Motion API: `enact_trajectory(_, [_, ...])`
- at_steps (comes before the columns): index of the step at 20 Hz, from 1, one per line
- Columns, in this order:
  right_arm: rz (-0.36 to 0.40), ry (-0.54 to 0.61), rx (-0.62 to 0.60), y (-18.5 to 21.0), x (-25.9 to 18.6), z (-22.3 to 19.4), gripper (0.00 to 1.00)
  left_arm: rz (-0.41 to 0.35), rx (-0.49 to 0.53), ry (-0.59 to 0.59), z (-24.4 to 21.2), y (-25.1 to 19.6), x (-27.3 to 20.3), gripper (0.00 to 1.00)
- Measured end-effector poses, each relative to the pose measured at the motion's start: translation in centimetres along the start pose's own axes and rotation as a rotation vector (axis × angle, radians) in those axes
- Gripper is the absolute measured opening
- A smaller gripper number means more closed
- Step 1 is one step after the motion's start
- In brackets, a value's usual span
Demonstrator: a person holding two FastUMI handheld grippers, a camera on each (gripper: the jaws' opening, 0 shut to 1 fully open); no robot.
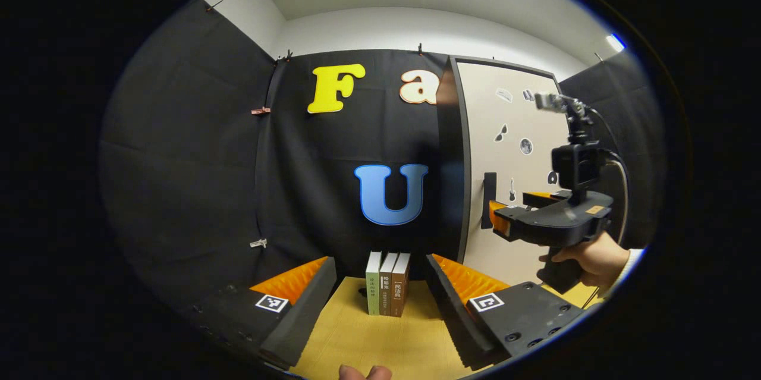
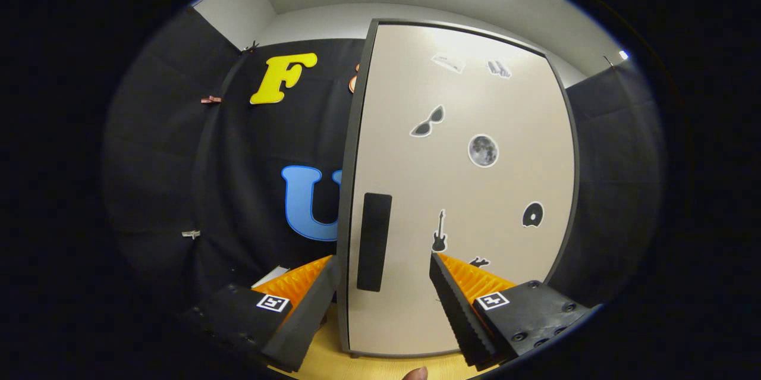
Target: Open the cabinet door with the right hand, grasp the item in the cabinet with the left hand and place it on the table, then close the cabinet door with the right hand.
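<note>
The cabinet [image 2: 475,201] stands on the table with its pale door shut, so whatever is inside is hidden. A dark vertical handle [image 2: 373,241] runs along the door's left edge. My right gripper [image 2: 380,267] is open, its fingers on either side of the handle and close to the door. In the left gripper view, the right gripper [image 1: 514,207] is held by a hand [image 1: 585,261] in front of the cabinet [image 1: 511,130], level with the handle [image 1: 489,200]. My left gripper [image 1: 379,261] is open and holds nothing, low over the table.
Three books [image 1: 387,283] stand upright on the yellow table [image 1: 368,338], ahead of the left gripper and left of the cabinet. Several stickers [image 2: 483,150] dot the door. Black cloth walls close off the back and sides.
</note>
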State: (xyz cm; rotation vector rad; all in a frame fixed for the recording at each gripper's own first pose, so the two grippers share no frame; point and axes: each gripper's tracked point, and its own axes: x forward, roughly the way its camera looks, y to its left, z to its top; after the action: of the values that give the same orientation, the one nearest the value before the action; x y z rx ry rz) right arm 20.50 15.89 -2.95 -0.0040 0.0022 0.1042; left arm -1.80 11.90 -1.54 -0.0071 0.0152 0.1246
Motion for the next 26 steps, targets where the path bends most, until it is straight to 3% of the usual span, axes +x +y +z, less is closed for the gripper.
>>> enact_trajectory(6, [-0.041, 0.011, 0.005, -0.2, 5.1, -0.5, 0.98, 0.036, -0.007, 0.022, -1.1, 2.3, -0.2, 0.95])
enact_trajectory(8, [-0.062, 0.006, 0.016, -0.4, 5.9, 0.0, 0.93, 0.046, -0.020, 0.026, -1.4, 3.0, -0.2, 0.95])
enact_trajectory(12, [-0.029, 0.026, 0.037, 0.9, 6.6, 0.0, 0.59, 0.062, -0.027, 0.022, -1.5, 3.7, -0.4, 0.95])
enact_trajectory(13, [-0.034, 0.025, 0.039, 0.8, 6.4, 0.2, 0.39, 0.064, -0.025, 0.018, -1.3, 3.8, -0.6, 0.95])
enact_trajectory(14, [-0.037, 0.037, 0.064, 0.8, 6.7, 0.0, 0.39, 0.065, -0.023, 0.016, -1.4, 3.7, -0.8, 0.95])
enact_trajectory(16, [-0.018, 0.069, 0.107, 0.6, 6.2, -0.2, 0.27, 0.063, -0.026, 0.018, -1.3, 3.4, -1.2, 0.95])
enact_trajectory(19, [0.019, 0.092, 0.107, 0.7, 5.6, -0.3, 0.20, 0.063, -0.030, 0.014, -1.1, 3.3, -1.6, 0.95])
enact_trajectory(26, [0.109, 0.115, 0.097, 0.5, 0.9, 0.2, 0.20, 0.062, -0.015, 0.001, -0.7, 1.6, -3.7, 0.95])
